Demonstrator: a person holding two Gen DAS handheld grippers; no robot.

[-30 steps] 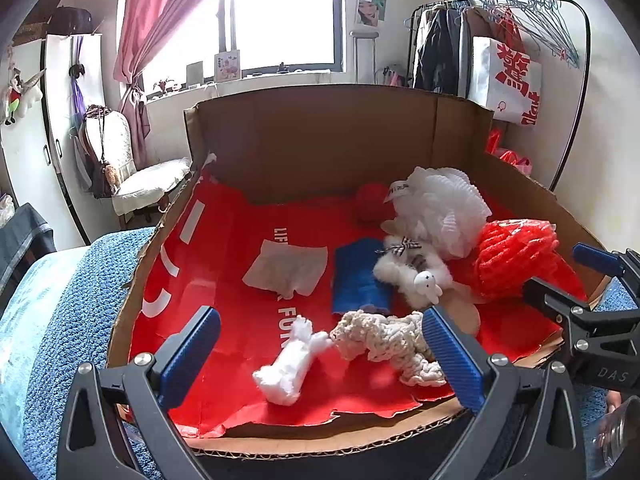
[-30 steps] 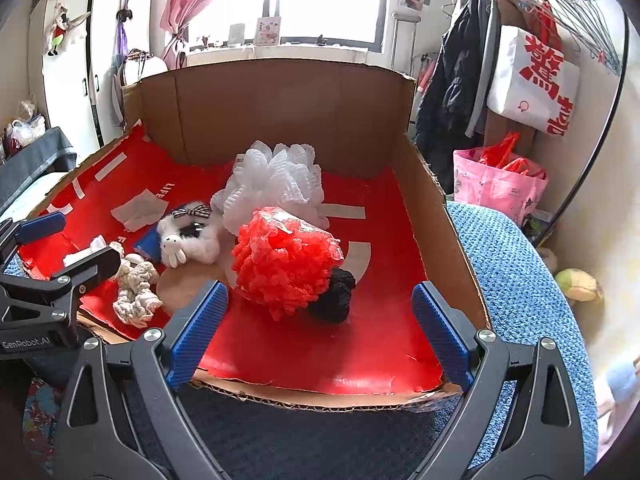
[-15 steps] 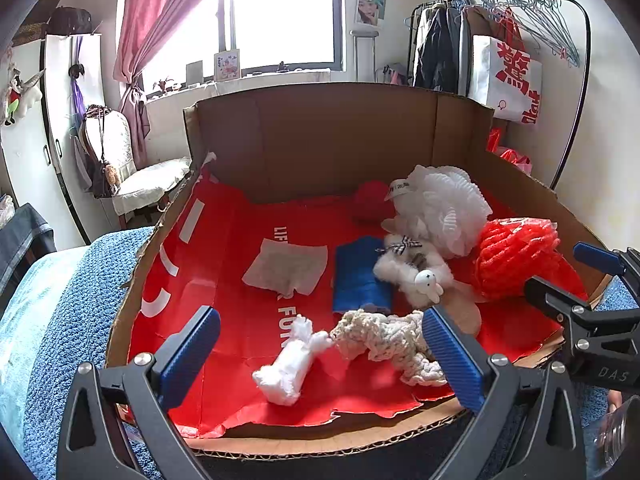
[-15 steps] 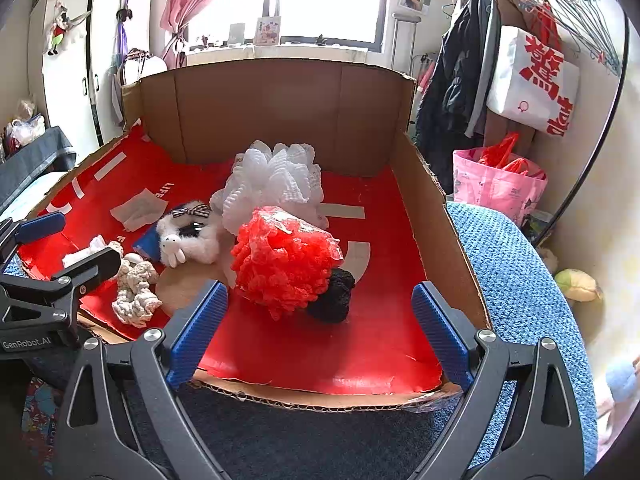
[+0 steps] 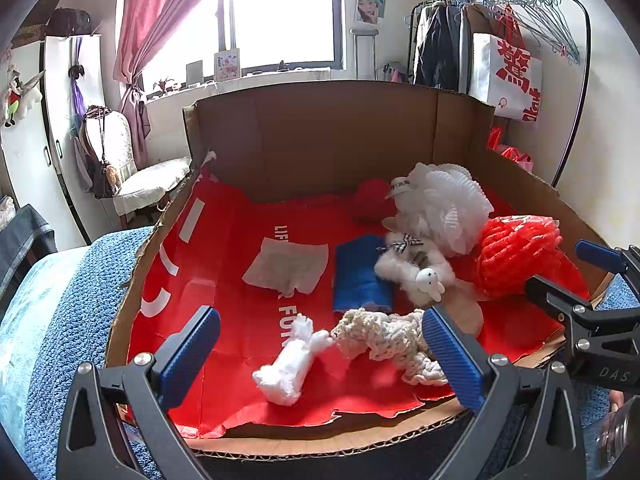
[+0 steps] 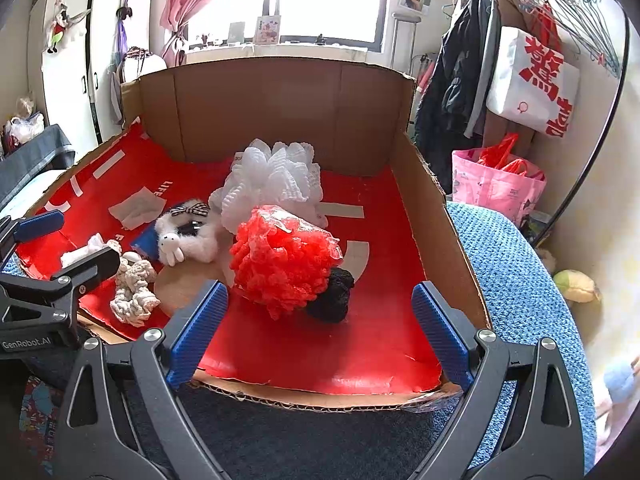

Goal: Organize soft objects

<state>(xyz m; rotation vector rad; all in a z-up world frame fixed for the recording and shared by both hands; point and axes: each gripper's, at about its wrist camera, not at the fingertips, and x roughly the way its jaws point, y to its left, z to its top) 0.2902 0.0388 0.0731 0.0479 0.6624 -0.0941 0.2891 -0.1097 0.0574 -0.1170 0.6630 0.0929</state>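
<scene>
A shallow cardboard box (image 5: pixel 320 136) (image 6: pixel 436 216) with a red floor holds the soft things. In the left wrist view lie a white fluffy piece (image 5: pixel 288 364), a cream knitted rope (image 5: pixel 384 340), a blue cloth (image 5: pixel 360 276), a white plush rabbit (image 5: pixel 416 268), a white mesh pouf (image 5: pixel 452 204), a red mesh pouf (image 5: pixel 516 252) and a pale rag (image 5: pixel 286 266). The right wrist view adds a black ball (image 6: pixel 332 296) beside the red pouf (image 6: pixel 284 260). My left gripper (image 5: pixel 320 356) hovers open at the box's near edge. My right gripper (image 6: pixel 320 328) is open too, empty.
The box rests on a blue knitted cover (image 6: pixel 520 280). A clothes rack (image 5: pixel 532 20) with a white bag stands at the right, a pink bag (image 6: pixel 496 184) on the floor. A chair (image 5: pixel 140 184) and a white wardrobe (image 5: pixel 28 140) are at the left.
</scene>
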